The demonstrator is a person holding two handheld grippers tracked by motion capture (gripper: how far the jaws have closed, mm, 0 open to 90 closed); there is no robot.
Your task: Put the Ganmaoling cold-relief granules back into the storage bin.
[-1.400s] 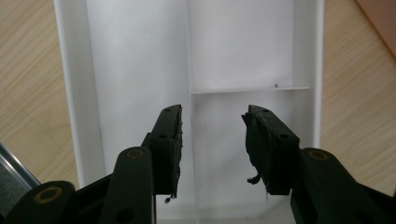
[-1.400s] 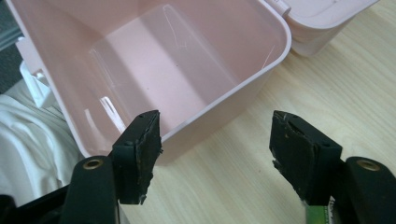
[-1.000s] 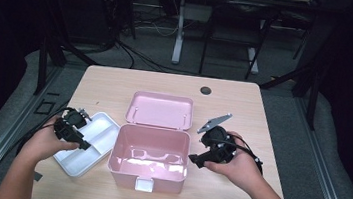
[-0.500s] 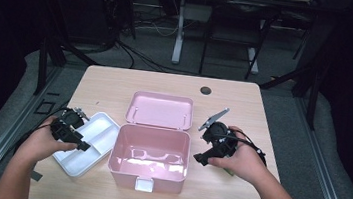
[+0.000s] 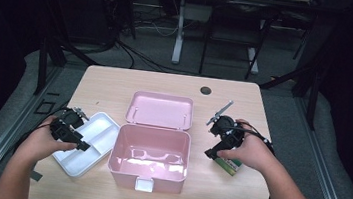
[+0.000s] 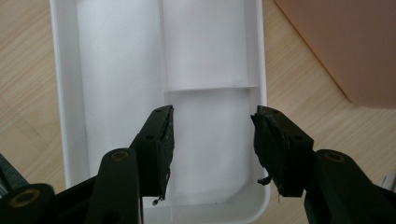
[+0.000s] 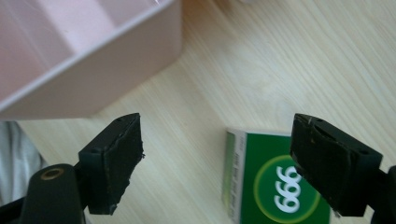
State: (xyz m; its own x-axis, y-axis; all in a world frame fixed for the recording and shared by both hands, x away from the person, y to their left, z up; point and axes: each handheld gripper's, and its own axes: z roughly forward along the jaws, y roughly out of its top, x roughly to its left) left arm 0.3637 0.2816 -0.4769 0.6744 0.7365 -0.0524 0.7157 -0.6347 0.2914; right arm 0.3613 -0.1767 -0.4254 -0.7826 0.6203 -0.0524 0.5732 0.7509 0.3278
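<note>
An open pink box (image 5: 150,154) stands at the middle of the table, its lid (image 5: 160,110) lying back. Left of it lies a white divided tray (image 5: 90,139) (image 6: 121,70). My left gripper (image 5: 79,144) (image 6: 212,144) hovers over the tray's near end, open, with nothing between its jaws. My right gripper (image 5: 211,154) (image 7: 219,163) is right of the box, open, and its jaws have just been opening. A green carton marked 666 (image 5: 231,166) (image 7: 271,186) lies flat on the table below it, partly under one jaw, and the pads do not press on it.
The wooden table (image 5: 115,87) has a dark round hole (image 5: 205,90) near its far edge. Bare wood runs behind the lid and to the far right. Cables trail from both grippers toward the near edge. Desk legs and wires stand beyond the table.
My right hand has shifted a little to the right, away from the pink box, and the gripper's jaws stand wider. The left hand and the tray have kept still.
</note>
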